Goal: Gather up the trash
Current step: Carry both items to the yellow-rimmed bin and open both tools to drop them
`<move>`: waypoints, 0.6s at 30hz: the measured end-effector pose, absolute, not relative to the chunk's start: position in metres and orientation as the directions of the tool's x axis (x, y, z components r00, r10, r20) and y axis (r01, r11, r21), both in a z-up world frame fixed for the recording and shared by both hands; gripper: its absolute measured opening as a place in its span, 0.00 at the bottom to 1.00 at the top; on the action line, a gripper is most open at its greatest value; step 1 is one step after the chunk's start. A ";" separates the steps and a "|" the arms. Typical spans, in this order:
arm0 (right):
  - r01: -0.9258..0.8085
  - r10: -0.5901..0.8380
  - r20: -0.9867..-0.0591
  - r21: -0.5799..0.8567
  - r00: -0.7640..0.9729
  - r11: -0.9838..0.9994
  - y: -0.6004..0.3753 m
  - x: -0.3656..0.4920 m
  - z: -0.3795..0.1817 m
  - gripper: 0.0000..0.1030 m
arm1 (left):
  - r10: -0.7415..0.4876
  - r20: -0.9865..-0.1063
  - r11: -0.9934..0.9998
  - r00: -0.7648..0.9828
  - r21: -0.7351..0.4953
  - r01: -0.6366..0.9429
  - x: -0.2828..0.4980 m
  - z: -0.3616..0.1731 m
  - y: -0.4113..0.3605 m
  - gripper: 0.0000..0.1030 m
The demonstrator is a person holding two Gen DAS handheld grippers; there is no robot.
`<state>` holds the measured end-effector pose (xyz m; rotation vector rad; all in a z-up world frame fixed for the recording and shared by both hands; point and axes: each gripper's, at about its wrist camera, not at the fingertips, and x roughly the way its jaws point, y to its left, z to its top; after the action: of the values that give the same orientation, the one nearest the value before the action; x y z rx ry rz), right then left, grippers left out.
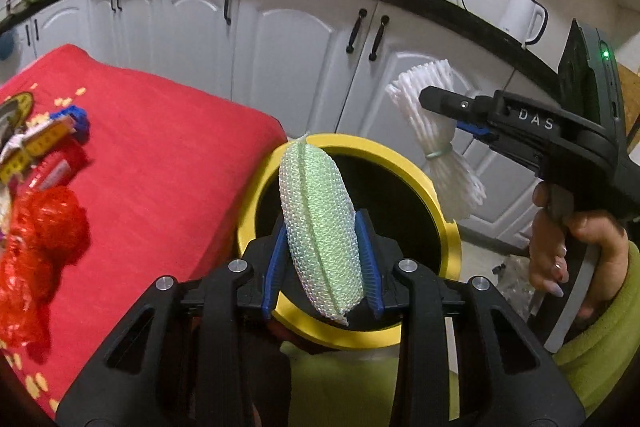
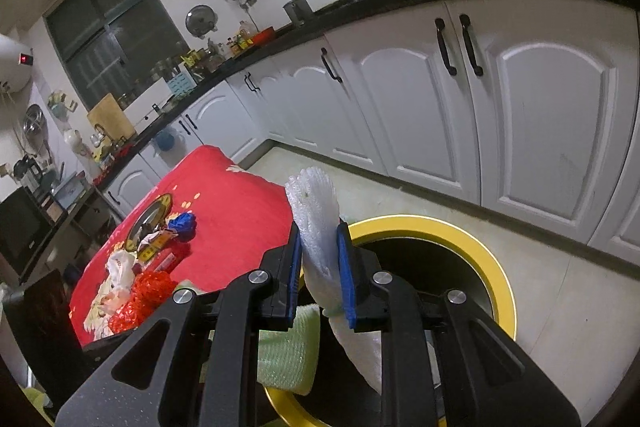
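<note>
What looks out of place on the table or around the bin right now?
Trash still litters the red tablecloth: red netting, a blue wad and wrappers, heaped near one end. Both foam nets, green and white, are gripped over the yellow bin. Nothing spilled.

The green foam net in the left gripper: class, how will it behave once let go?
The green foam net is probably very light and squashy: the fingers dent it. It stands without drooping, so fairly springy. Released, it likely drops into the yellow-rimmed bin.
</note>
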<state>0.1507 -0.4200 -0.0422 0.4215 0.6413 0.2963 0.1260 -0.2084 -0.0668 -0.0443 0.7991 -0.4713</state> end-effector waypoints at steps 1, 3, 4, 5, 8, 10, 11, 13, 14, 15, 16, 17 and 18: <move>-0.134 0.393 -0.516 0.468 0.761 0.874 -0.420 0.152 -0.044 0.18 | -0.424 -0.679 0.895 0.599 -0.216 0.390 0.127 -0.068 -0.210 0.26; -0.130 0.393 -0.521 0.469 0.758 0.873 -0.421 0.152 -0.047 0.18 | -0.433 -0.680 0.891 0.592 -0.224 0.394 0.128 -0.071 -0.212 0.26; -0.127 0.391 -0.523 0.469 0.757 0.874 -0.421 0.153 -0.047 0.18 | -0.435 -0.679 0.890 0.591 -0.225 0.397 0.128 -0.072 -0.213 0.26; -0.125 0.389 -0.525 0.469 0.757 0.875 -0.422 0.155 -0.047 0.18 | -0.441 -0.680 0.887 0.586 -0.230 0.401 0.129 -0.073 -0.214 0.26; -0.105 0.373 -0.532 0.466 0.760 0.878 -0.426 0.155 -0.049 0.21 | -0.457 -0.680 0.880 0.573 -0.251 0.404 0.131 -0.076 -0.215 0.35; -0.090 0.362 -0.539 0.465 0.760 0.881 -0.428 0.155 -0.051 0.26 | -0.472 -0.673 0.874 0.570 -0.271 0.404 0.132 -0.077 -0.214 0.46; -0.084 0.358 -0.542 0.464 0.761 0.882 -0.429 0.155 -0.051 0.28 | -0.475 -0.671 0.873 0.570 -0.276 0.402 0.132 -0.077 -0.214 0.48; -0.078 0.353 -0.542 0.465 0.763 0.882 -0.430 0.154 -0.052 0.36 | -0.480 -0.666 0.872 0.571 -0.286 0.398 0.132 -0.076 -0.211 0.57; -0.076 0.351 -0.542 0.464 0.764 0.882 -0.430 0.153 -0.052 0.36 | -0.480 -0.664 0.872 0.574 -0.290 0.394 0.132 -0.075 -0.211 0.59; -0.076 0.349 -0.543 0.462 0.763 0.884 -0.429 0.154 -0.052 0.36 | -0.480 -0.660 0.873 0.577 -0.297 0.387 0.132 -0.074 -0.208 0.62; -0.077 0.349 -0.544 0.459 0.763 0.885 -0.429 0.154 -0.052 0.37 | -0.480 -0.656 0.874 0.583 -0.303 0.379 0.131 -0.072 -0.206 0.64; -0.079 0.347 -0.543 0.456 0.764 0.887 -0.428 0.153 -0.051 0.38 | -0.477 -0.652 0.877 0.589 -0.308 0.370 0.131 -0.071 -0.203 0.67; -0.079 0.346 -0.542 0.455 0.765 0.887 -0.428 0.153 -0.051 0.40 | -0.472 -0.646 0.880 0.599 -0.312 0.357 0.130 -0.068 -0.199 0.74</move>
<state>0.1532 -0.4278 -0.0507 0.4269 0.6629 0.2389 0.1300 -0.1993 -0.0682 -0.1566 0.7937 -0.4831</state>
